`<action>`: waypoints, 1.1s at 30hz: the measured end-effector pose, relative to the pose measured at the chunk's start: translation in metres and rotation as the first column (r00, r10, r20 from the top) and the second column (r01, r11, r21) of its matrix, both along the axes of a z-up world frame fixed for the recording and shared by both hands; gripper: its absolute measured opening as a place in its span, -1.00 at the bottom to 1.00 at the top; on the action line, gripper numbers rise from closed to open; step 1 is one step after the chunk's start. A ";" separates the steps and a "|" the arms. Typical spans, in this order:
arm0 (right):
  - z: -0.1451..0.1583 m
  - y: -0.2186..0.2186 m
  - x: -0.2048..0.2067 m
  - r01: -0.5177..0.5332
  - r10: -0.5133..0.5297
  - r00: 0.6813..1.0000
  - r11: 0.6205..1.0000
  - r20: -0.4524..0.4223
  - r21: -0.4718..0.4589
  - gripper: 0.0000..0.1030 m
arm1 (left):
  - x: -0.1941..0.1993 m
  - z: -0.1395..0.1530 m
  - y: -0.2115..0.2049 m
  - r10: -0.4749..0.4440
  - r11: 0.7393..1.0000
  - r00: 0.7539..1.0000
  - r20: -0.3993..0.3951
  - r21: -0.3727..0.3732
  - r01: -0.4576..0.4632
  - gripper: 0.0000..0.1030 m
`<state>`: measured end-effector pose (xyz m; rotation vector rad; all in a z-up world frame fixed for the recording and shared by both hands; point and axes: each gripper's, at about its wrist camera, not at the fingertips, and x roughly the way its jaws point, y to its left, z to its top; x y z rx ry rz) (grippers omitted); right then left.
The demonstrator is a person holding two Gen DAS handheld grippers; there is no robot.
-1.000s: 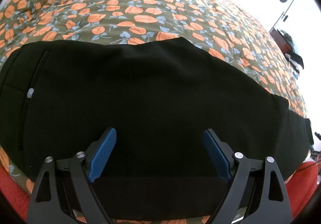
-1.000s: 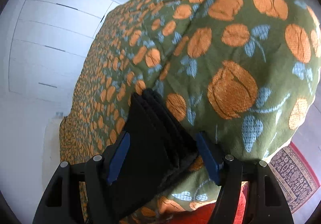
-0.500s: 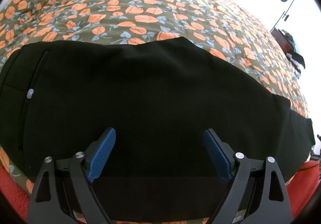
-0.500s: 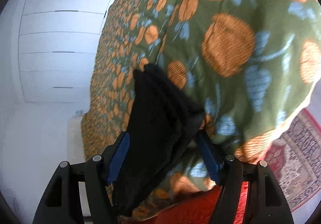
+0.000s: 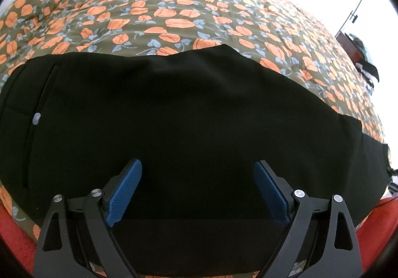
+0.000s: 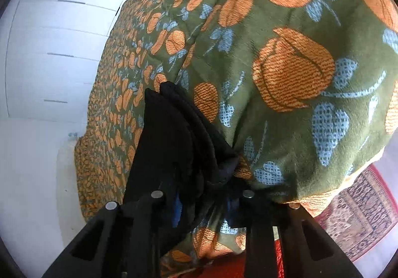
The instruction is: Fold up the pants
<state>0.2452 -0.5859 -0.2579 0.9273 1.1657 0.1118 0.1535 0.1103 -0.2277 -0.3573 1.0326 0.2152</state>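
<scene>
Lying flat on the flowered bedspread (image 5: 174,11), near its front edge, black pants (image 5: 186,108) with the waist end to the left and the leg ends to the right. Left hand-held gripper (image 5: 197,178): spread wide above the near edge, holding nothing; right hand-held gripper (image 6: 202,200): clamped on the bunched leg ends. Step judged: starting the lengthwise fold; next move calls for carrying the gripped ends across toward the waist.
</scene>
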 end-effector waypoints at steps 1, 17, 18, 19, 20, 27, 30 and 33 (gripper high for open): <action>0.002 0.002 0.000 -0.010 0.010 1.000 1.000 0.004 -0.017 -0.59 | 0.000 0.000 0.000 -0.002 1.000 1.000 0.002 0.000 0.002 0.80; 0.056 0.037 -0.015 -0.029 0.004 0.985 0.990 0.175 0.140 -0.74 | -0.005 0.006 0.007 0.030 0.995 0.999 0.014 -0.097 -0.029 0.79; 0.058 0.043 -0.014 -0.033 0.001 0.982 0.985 0.186 0.169 -0.74 | -0.007 0.008 0.009 0.037 0.991 0.999 0.014 -0.131 -0.035 0.79; 0.061 0.049 -0.015 -0.039 -0.002 0.980 0.978 0.197 0.206 -0.74 | -0.010 0.012 0.011 0.045 0.982 0.999 0.023 -0.182 -0.040 0.78; 0.064 0.057 -0.015 -0.046 -0.004 0.979 0.970 0.205 0.240 -0.74 | -0.014 0.015 0.013 0.051 0.974 0.998 0.037 -0.221 -0.042 0.78; 0.080 0.161 -0.015 -0.158 0.057 0.968 0.894 0.243 0.419 -0.74 | -0.022 0.033 0.013 0.053 0.962 0.993 0.103 -0.272 -0.024 0.78; 0.068 0.227 -0.018 -0.183 0.078 0.973 0.834 0.217 0.521 -0.73 | -0.022 0.031 0.014 0.044 0.962 0.994 0.103 -0.273 -0.014 0.78; 0.053 0.299 -0.014 -0.211 0.117 0.974 0.775 0.193 0.596 -0.73 | -0.025 0.032 0.016 0.043 0.959 0.993 0.106 -0.282 -0.011 0.78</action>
